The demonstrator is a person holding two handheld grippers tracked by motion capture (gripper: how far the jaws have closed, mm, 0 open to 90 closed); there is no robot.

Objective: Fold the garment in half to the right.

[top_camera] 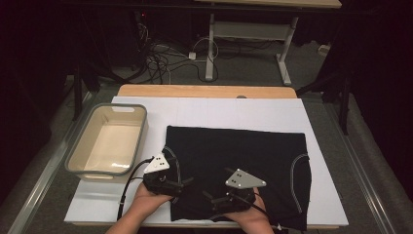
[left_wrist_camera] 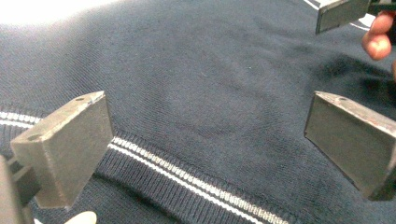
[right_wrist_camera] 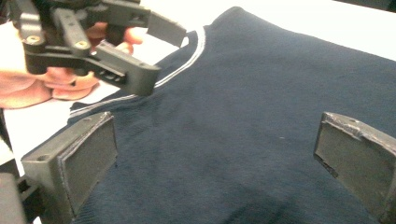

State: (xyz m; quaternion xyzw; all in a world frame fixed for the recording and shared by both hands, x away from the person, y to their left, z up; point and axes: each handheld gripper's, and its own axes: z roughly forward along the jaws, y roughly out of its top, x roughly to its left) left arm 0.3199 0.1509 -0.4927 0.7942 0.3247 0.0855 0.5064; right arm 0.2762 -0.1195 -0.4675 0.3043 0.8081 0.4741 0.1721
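In the left gripper view, the left gripper [left_wrist_camera: 208,140] had its jaws spread wide, one block at the lower left of the frame and the other at the right edge, with nothing between them but dark knit. Under the gap lay the garment [left_wrist_camera: 210,79], and a ribbed band with a white stripe [left_wrist_camera: 187,177] ran from the left edge down toward the bottom right. At the upper right corner of that frame a jaw of the other gripper and a fingertip showed.

In the right gripper view, the right gripper [right_wrist_camera: 215,163] also stood open, its jaws at the lower left and lower right, holding nothing, just above the cloth. The left gripper [right_wrist_camera: 140,51] appeared at the upper left of that frame, held by a hand [right_wrist_camera: 42,84], its jaws apart over the striped edge of the garment [right_wrist_camera: 261,93].

In the high view, both grippers sat at the bottom centre, the left gripper [top_camera: 182,185] over the lower left part of the garment [top_camera: 243,156] and the right gripper [top_camera: 214,197] just beside it. The garment lay spread flat on the white sheet [top_camera: 219,109] in the middle of the frame. A bin [top_camera: 139,134] stood at the left, near the garment's left edge but apart from it.
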